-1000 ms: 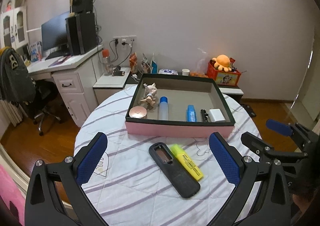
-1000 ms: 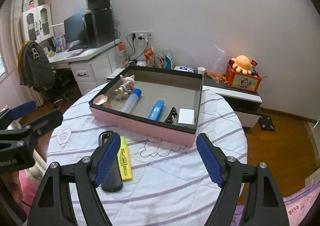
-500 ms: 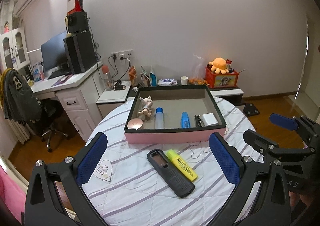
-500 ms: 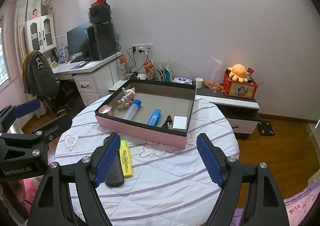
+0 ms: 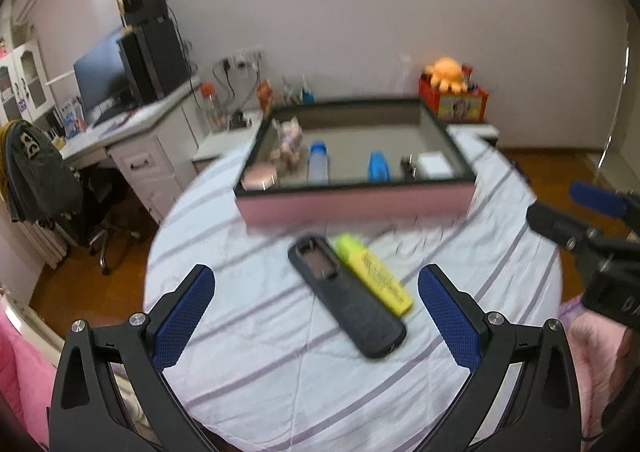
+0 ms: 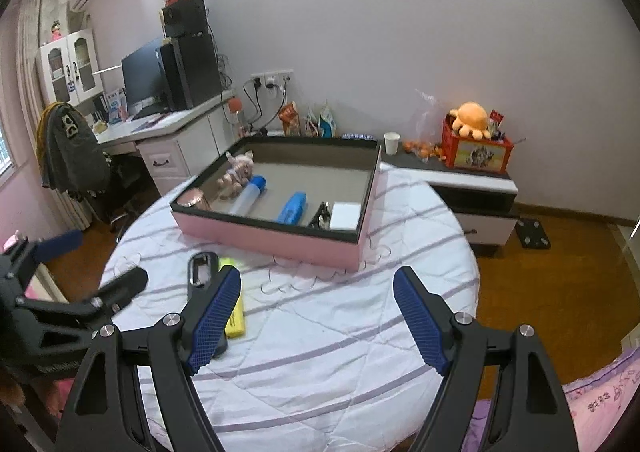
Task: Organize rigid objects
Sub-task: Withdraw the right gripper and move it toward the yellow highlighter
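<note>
1. Pink on its outer walls, with a dark rim, the shallow box sits at the far side of a round table under a white cloth with purple stripes.
2. On the cloth in front of the box we see two things left out: a dark remote-shaped case and a yellow highlighter, lying side by side and touching along their lengths.
3. We hold two grippers above the near edge of the table. The left gripper has its blue-padded fingers spread wide with nothing between them, and in its own view the case and highlighter lie straight ahead.
4. The right gripper is likewise spread wide and holds nothing; it points at bare cloth to the right of the pair.
5. We judge the step in hand to be the left gripper's reach for one of the two items. To do it well, we would straddle a single item across its narrow width, so the neighbour is not dragged along.
6. Counted inside the box: one small figurine, one round pink compact, one clear bottle with a blue cap, one blue oblong item, one small dark object, one white block. Six in, two out.
</note>
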### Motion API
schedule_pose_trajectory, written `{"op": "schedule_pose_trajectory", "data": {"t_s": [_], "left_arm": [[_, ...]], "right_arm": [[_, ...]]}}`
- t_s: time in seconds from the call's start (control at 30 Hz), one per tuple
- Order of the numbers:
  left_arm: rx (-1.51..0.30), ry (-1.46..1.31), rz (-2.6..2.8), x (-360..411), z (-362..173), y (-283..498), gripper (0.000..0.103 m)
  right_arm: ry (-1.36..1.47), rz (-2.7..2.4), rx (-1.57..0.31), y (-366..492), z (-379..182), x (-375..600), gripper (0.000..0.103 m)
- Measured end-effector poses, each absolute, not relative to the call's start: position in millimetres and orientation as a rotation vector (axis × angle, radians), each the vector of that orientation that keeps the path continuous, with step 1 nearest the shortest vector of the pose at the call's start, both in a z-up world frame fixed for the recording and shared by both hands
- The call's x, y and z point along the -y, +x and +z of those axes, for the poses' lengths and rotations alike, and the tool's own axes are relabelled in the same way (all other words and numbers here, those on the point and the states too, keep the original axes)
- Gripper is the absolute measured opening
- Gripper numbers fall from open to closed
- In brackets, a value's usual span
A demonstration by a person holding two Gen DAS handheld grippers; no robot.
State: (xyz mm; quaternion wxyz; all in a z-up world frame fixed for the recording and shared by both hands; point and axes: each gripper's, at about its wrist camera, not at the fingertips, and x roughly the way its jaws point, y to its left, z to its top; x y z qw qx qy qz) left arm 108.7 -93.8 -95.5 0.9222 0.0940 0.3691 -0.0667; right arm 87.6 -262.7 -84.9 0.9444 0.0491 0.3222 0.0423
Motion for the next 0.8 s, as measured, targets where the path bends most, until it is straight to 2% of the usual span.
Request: {"op": "schedule_pose_trajectory", "data": {"t_s": [0.3,0.8], "left_arm": [[-0.927,0.204,-0.085,88,-156,144,0.103],[-0.994,0.203,-0.128,101,-185,167,0.103]], "right_arm": [[0.108,0.109,-0.738,114,-117,263,0.080],[0.118,0.110,-0.788,141,-137,270,0.080]]}}
